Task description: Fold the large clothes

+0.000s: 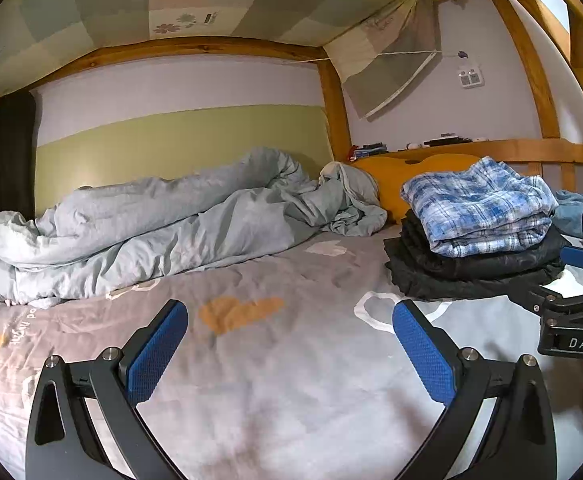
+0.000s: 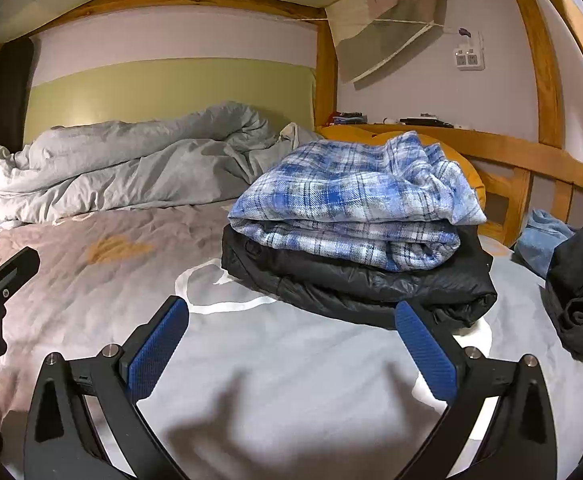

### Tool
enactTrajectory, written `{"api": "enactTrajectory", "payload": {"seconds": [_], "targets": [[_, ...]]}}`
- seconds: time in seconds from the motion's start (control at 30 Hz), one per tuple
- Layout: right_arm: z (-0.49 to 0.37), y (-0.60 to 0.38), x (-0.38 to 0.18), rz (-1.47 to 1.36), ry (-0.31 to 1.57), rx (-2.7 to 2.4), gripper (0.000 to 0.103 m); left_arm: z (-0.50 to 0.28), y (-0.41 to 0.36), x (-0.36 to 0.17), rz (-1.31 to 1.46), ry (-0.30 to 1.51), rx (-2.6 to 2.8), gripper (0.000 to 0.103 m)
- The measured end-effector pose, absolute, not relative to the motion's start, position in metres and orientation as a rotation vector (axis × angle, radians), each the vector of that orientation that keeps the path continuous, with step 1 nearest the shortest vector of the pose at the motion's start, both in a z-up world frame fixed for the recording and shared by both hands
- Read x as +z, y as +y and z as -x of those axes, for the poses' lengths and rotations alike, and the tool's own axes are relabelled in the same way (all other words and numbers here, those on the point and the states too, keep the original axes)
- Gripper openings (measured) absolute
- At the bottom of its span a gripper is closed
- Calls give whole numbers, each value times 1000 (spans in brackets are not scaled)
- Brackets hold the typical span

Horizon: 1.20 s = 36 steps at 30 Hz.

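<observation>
My views are filled by the bed [image 1: 291, 380], its grey sheet printed with hearts. A rumpled grey duvet [image 1: 151, 220] lies across the left and centre. At right of the left-wrist view a folded blue plaid shirt [image 2: 355, 204] sits on a folded black jacket [image 2: 363, 284]. My left gripper [image 1: 290, 344] and right gripper [image 2: 292, 340] both hang released, fingers wide apart, grasping nothing. "DAS" reads on the right gripper's body, far right edge.

duvet [image 1: 163, 220] rumpled along wall | orange pillow [image 1: 395, 184] at headboard | power strip [image 2: 469, 58] on wall
</observation>
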State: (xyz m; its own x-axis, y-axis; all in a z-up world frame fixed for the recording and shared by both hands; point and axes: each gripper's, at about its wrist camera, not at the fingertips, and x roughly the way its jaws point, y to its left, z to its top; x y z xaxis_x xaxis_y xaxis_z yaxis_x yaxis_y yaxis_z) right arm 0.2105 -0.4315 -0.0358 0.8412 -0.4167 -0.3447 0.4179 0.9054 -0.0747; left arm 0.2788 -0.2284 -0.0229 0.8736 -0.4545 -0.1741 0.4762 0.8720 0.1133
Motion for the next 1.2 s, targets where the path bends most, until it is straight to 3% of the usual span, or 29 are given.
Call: {"api": "enactTrajectory", "payload": {"seconds": [1.2], "targets": [[-213,-430,-40,20,369,-443,103,-292,-222,-25,-117,210,-466,103]]}}
